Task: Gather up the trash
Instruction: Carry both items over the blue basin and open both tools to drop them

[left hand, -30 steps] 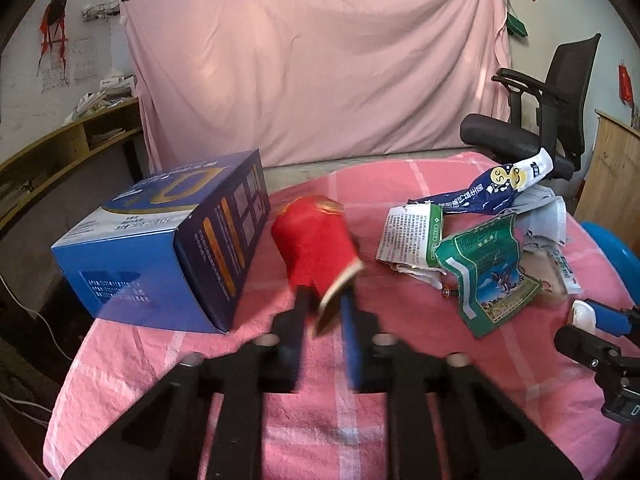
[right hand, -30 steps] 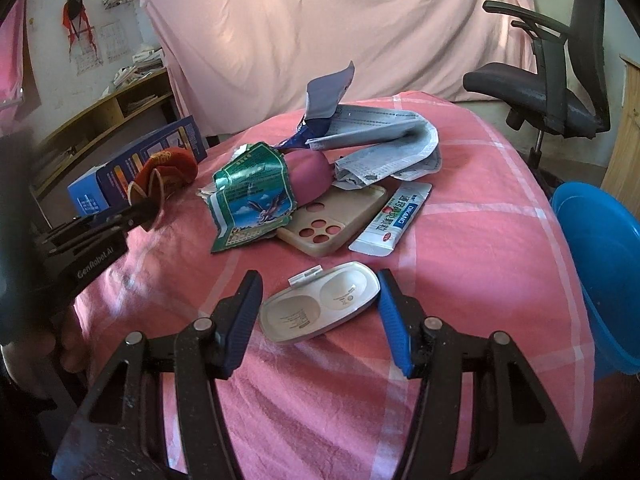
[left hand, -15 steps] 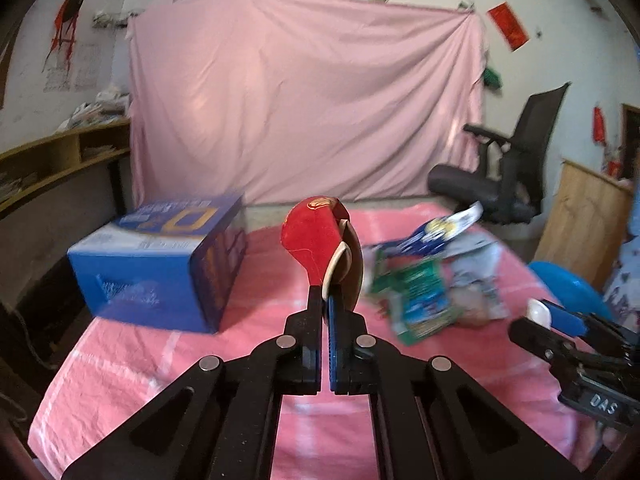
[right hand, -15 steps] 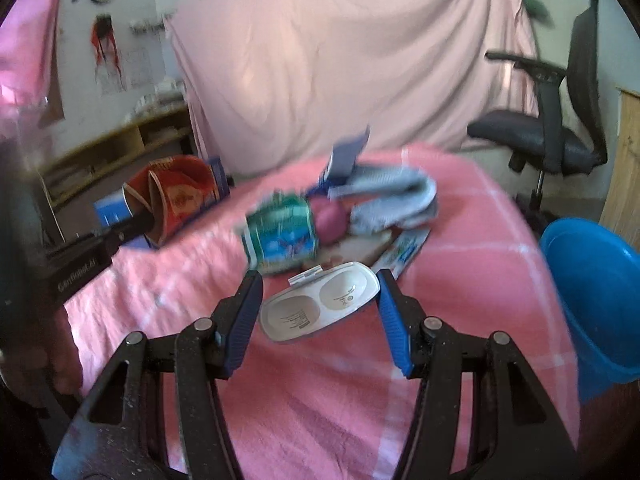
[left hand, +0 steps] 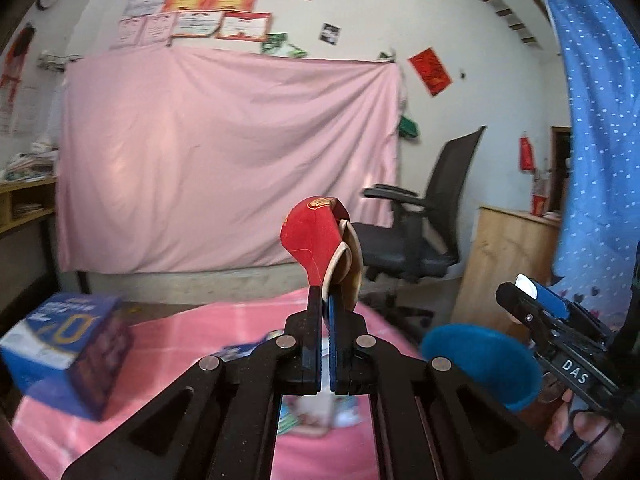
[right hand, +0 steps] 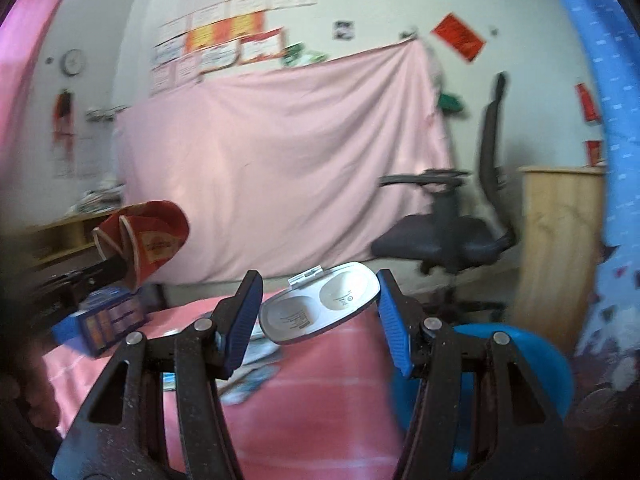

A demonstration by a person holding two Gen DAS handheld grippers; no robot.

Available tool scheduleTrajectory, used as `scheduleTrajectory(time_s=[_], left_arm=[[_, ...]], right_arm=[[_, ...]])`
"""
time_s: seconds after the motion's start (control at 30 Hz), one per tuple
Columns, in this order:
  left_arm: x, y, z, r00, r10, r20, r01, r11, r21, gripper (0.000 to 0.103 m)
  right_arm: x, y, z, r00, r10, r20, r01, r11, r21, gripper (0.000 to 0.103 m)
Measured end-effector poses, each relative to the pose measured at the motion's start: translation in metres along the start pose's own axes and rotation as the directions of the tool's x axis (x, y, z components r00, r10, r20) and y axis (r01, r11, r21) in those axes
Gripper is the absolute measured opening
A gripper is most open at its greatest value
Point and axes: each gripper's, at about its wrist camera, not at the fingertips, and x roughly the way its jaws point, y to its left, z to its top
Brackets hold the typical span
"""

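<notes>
We see a room in a home: a pink sheet (left hand: 224, 160) hangs at 12 o'clock, an office chair (left hand: 424, 232) at 2 o'clock, papers (left hand: 200, 20) on the wall.

Both tongs are black linkages with silver rivets and blue ribbed fingers (right hand: 244, 320). The right tongs (left hand: 560, 344), at right of frame, bear white "DAS" lettering; bare fingers (left hand: 576, 436) below.
</notes>
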Motion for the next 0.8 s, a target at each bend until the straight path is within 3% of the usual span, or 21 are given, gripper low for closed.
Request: scheduleTrajectory(time_s=[0.2, 0.43, 0.53, 0.8], left_arm=[[0.042, -0.051, 0.008, 0.991, -0.127, -0.04, 0.127, 0.992, -0.004, 0.001], [0.088, -0.099, 0.003, 0.963, -0.242, -0.118, 0.243, 0.97, -0.011, 0.001], [0.107, -0.117, -0.005, 0.945, -0.275, -0.178, 0.278, 0.961, -0.009, 0.001], [0.154, -0.148, -0.03, 0.874, -0.3, -0.382, 0.305, 0.951, -0.049, 0.001]], right_arm=[[-0.005, -0.063, -0.003, 0.986, -0.167, -0.016, 0.168, 0.984, 0.066, 0.082], [-0.006, -0.115, -0.02, 0.966, -0.241, -0.095, 0.253, 0.956, 0.151, 0.082], [-0.002, -0.133, -0.032, 0.954, -0.256, -0.155, 0.283, 0.94, 0.192, 0.082], [0.015, -0.164, -0.065, 0.919, -0.237, -0.314, 0.325, 0.907, 0.268, 0.082]])
